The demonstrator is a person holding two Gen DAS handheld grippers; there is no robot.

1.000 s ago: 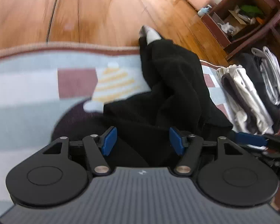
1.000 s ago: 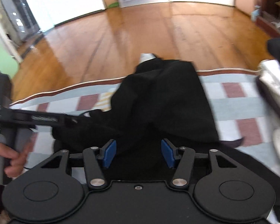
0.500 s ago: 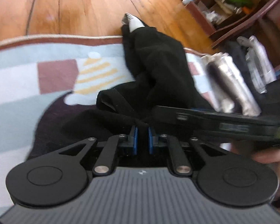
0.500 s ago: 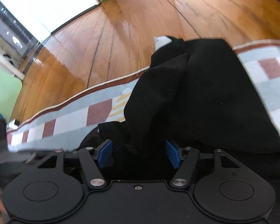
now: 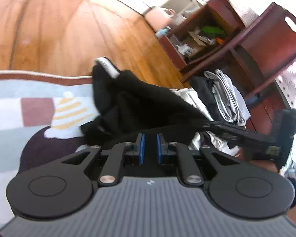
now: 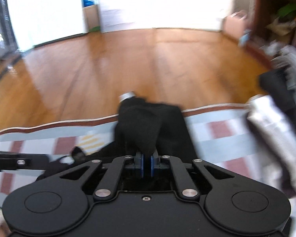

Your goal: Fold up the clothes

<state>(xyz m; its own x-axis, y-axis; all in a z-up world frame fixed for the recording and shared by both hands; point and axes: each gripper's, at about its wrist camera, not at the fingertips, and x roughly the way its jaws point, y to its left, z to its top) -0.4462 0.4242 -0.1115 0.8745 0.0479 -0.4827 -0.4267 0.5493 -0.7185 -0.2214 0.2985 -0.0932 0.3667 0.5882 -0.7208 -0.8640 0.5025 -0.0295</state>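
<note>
The black fabric garment (image 5: 140, 102) is lying bunched on the pale blue, white and maroon checked rug (image 5: 13, 106), its far end with a white cuff (image 5: 108, 67) reaching over the rug's maroon border onto the glossy wooden floor (image 5: 69, 35). The left gripper (image 5: 149, 146) is holding its blue-padded jaws nearly together at the garment's near edge; whether cloth is sitting between them cannot be told. The right gripper (image 6: 146, 164) is pinching a raised fold of the black garment (image 6: 148, 130) between its blue pads, so the cloth is peaking up above the rug (image 6: 217, 136). Seen from the left wrist, the right gripper's dark body (image 5: 246, 136) is reaching in from the right, just beside the garment. Past the rug's right side, a stack of folded grey, white and black clothes (image 5: 223, 98) is resting near a dark red wooden shelf unit (image 5: 246, 45).
</note>
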